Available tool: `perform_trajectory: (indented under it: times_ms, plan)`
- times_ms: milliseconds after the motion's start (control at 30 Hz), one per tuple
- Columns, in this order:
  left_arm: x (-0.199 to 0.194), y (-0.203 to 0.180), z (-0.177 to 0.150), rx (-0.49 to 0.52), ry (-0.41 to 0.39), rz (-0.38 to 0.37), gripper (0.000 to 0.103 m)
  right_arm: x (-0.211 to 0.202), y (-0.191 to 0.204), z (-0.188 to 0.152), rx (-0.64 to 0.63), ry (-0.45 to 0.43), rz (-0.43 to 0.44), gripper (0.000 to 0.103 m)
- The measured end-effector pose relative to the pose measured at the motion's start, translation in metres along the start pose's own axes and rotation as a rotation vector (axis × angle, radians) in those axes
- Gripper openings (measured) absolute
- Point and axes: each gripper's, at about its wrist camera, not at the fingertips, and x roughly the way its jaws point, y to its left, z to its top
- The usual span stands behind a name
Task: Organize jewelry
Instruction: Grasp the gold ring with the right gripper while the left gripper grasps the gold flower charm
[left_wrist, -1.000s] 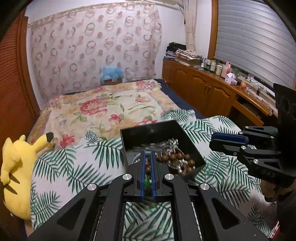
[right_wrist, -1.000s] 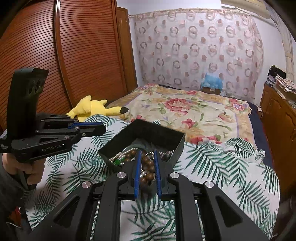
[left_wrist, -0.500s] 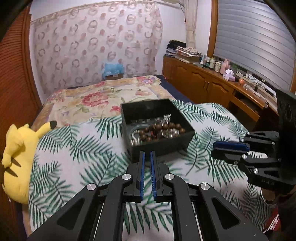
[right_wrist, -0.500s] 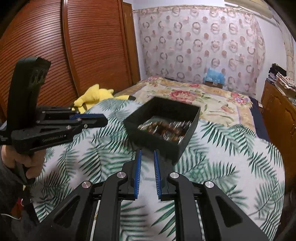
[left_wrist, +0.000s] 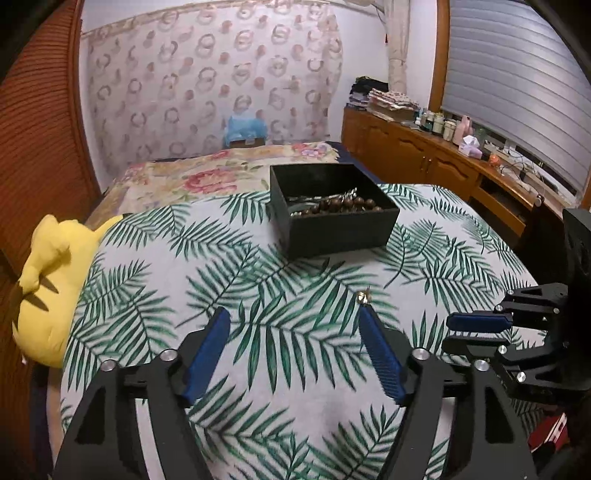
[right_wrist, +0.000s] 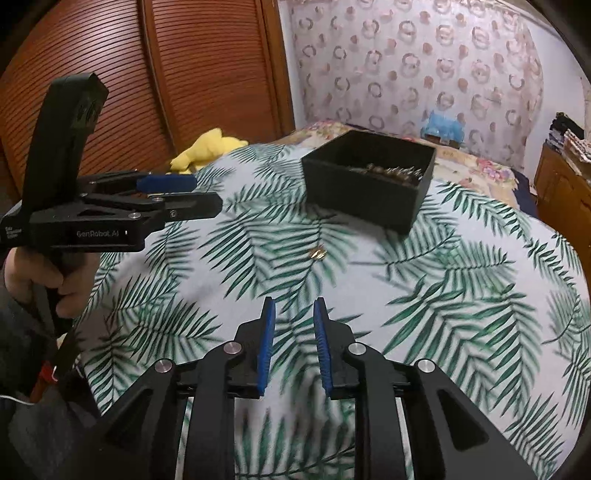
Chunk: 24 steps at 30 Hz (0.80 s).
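Note:
A black open box (left_wrist: 334, 230) stands on the palm-leaf cloth (left_wrist: 258, 280), with brown bead strings and silvery pieces (left_wrist: 332, 205) inside. A small gold piece (left_wrist: 364, 296) lies on the cloth in front of the box, just past my left gripper's right fingertip. My left gripper (left_wrist: 293, 314) is well short of the box, its jaws opening wide with nothing between them. My right gripper (right_wrist: 294, 304) is also short of the box (right_wrist: 365, 192), with jaws opening a little and empty. The gold piece (right_wrist: 317, 253) lies ahead of it.
A yellow plush toy (left_wrist: 48, 295) lies at the cloth's left edge. Wooden cabinets (left_wrist: 424, 158) with bottles run along the right wall. Louvred wardrobe doors (right_wrist: 184, 74) stand on the left. A hand (right_wrist: 55, 273) holds the left gripper (right_wrist: 207, 192).
Both grippers have drawn back from the box toward the near edge of the cloth. The beads once between the right fingers are gone. The left jaws have spread wide and the right have parted slightly.

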Motion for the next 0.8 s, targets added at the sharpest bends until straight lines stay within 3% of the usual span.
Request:
perform_trajectory:
  times_ms: [133, 200, 267, 800]
  plan:
    - [-0.002, 0.001, -0.007, 0.0, 0.009, 0.005, 0.077, 0.005, 0.013, -0.005, -0.025, 0.024, 0.018, 0.026]
    - [-0.001, 0.001, -0.01, -0.002, 0.016, 0.003, 0.077, 0.008, 0.019, -0.006, -0.041, 0.034, 0.021, 0.036]
    - [0.0, 0.001, -0.012, -0.003, 0.022, 0.004, 0.077, 0.011, 0.022, -0.008, -0.052, 0.046, 0.023, 0.037]
    - [0.014, 0.001, -0.023, -0.006, 0.067, -0.001, 0.077, 0.028, 0.039, -0.016, -0.178, 0.105, -0.065, 0.037]
